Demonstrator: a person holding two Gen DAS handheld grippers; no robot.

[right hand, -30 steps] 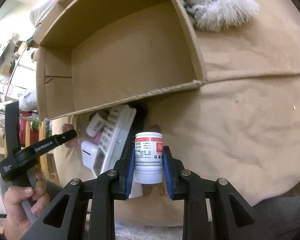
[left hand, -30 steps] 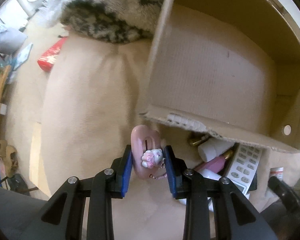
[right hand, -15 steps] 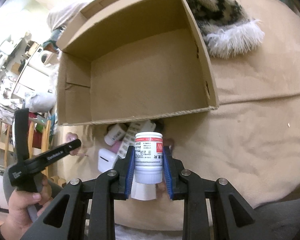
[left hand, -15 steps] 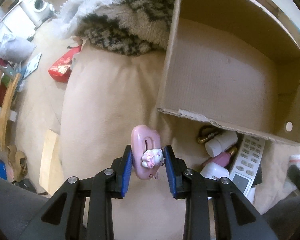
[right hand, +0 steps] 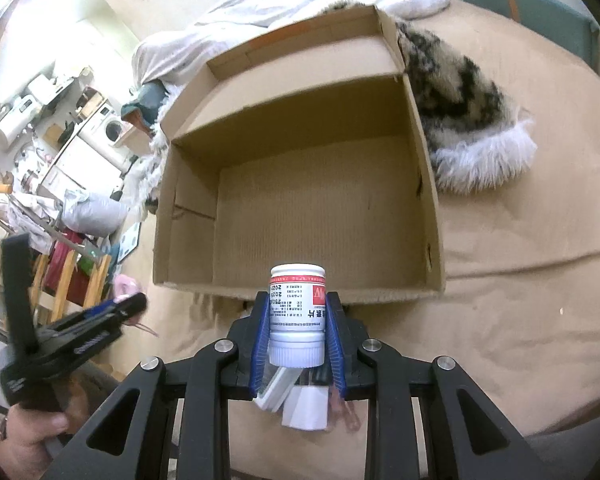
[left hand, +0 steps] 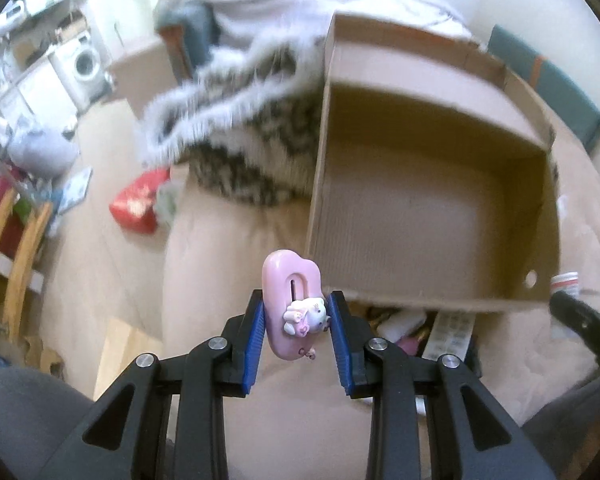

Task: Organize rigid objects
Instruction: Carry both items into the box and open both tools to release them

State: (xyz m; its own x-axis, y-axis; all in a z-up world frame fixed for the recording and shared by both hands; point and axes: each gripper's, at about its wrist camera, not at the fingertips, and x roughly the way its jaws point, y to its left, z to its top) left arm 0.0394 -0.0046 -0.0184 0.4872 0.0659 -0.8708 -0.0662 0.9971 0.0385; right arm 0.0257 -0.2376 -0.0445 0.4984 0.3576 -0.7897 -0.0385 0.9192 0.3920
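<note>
On beige bedspread [right hand: 520,300]: cardboard box [right hand: 320,208] | left jaws grasp pink clip [left hand: 290,304] | right jaws grasp pill bottle [right hand: 297,312]

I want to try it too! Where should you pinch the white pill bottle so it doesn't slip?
Pinch the bottle across its round middle, on the label, one pad on each side, coming from the cap end. That is how the right gripper has it now, cap toward the handle. The straight sides sit flat on the pads; the ribbed cap is narrower and likelier to slip.

Cardboard box [right hand: 320,208] on bed [right hand: 520,300]; fur blanket [right hand: 460,100] beside box; small items [left hand: 420,332] before box's near wall.
</note>
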